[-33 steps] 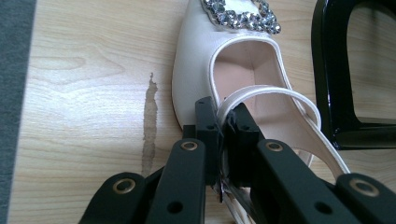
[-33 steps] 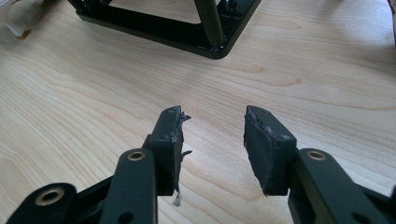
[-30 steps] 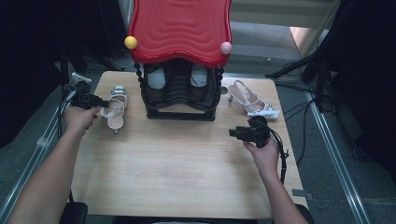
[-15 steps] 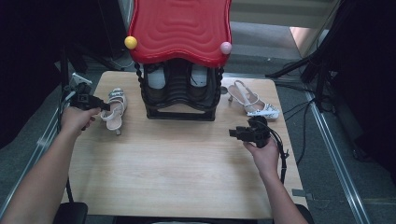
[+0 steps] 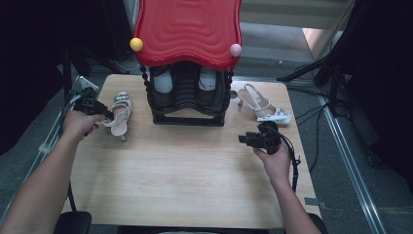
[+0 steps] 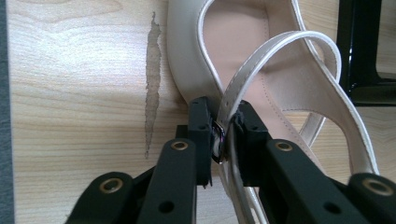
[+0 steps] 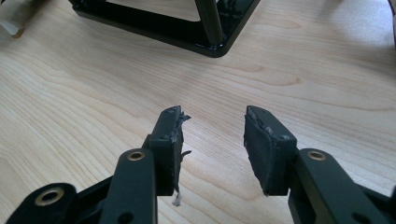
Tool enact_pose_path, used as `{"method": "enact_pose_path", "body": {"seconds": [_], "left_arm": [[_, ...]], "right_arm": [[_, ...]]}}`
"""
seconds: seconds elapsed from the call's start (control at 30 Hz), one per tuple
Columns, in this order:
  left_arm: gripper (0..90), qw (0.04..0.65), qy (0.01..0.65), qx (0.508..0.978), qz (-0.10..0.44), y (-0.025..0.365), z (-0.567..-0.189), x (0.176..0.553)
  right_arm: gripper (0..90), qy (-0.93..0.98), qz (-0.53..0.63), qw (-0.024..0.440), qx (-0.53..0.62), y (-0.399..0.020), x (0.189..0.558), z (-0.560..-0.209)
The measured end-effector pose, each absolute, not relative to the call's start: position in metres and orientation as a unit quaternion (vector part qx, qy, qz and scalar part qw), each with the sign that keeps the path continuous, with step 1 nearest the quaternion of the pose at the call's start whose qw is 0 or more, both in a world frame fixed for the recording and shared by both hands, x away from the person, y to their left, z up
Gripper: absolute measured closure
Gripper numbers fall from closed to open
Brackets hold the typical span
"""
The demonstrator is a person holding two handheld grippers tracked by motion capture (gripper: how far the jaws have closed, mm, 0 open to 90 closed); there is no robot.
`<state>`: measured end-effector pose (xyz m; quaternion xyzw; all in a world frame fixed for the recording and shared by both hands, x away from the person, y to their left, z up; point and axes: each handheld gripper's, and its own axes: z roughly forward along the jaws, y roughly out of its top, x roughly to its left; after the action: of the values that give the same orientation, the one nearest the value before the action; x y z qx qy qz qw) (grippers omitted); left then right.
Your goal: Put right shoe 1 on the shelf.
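Cream sandal [image 5: 118, 113] lies flat on the worktop [image 5: 195, 165] now, left gripper [image 6: 223, 135] jaws re-closing on its strap [image 6: 243, 79], right gripper [image 7: 212, 140] jaws apart.

The left gripper [image 6: 223, 135], jaws just closing, pinches the buckled strap [image 6: 261, 56] of a cream sandal [image 6: 243, 46] lying on the pale wooden table [image 6: 79, 84] (a black rack's frame [image 6: 364, 51] edges in at right).

Bright, even overhead light; dark surroundings, soft shadows, slight blur.
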<state>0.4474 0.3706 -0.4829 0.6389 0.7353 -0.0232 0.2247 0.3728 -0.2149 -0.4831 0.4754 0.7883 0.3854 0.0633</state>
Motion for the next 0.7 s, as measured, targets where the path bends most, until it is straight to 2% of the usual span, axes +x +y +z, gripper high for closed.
{"method": "enact_pose_path", "body": {"seconds": [0.7], "left_arm": [[83.7, 0.295, 0.728, 0.619, -0.003, 0.38, -0.467, 0.443]], "right_arm": [[58.2, 0.786, 0.387, 0.063, 0.477, -0.216, 0.373, -0.483]]}}
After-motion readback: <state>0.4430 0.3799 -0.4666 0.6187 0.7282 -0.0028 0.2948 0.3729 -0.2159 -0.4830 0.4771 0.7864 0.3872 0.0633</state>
